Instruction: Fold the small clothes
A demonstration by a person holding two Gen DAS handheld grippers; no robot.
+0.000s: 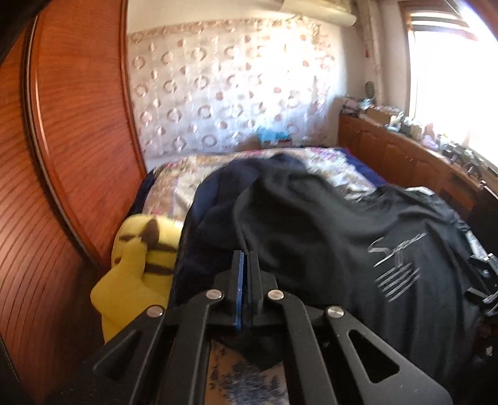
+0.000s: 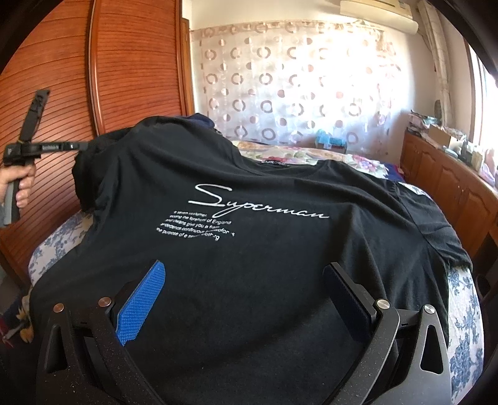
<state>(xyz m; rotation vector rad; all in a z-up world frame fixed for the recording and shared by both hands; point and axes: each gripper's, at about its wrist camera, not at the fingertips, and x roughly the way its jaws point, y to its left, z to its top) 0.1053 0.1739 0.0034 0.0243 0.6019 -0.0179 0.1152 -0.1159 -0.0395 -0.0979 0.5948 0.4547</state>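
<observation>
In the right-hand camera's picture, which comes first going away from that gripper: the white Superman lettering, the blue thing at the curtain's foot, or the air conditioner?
1. Superman lettering, just ahead on the black T-shirt.
2. Blue thing, past the bed, centre-right.
3. Air conditioner, high on the far wall.

bed (image 2: 463, 314) | floral cover | on it: black T-shirt (image 2: 249, 249)

hidden: T-shirt (image 2: 249, 249) hem under tool | blurred: windowsill clutter (image 1: 435, 134)
</observation>
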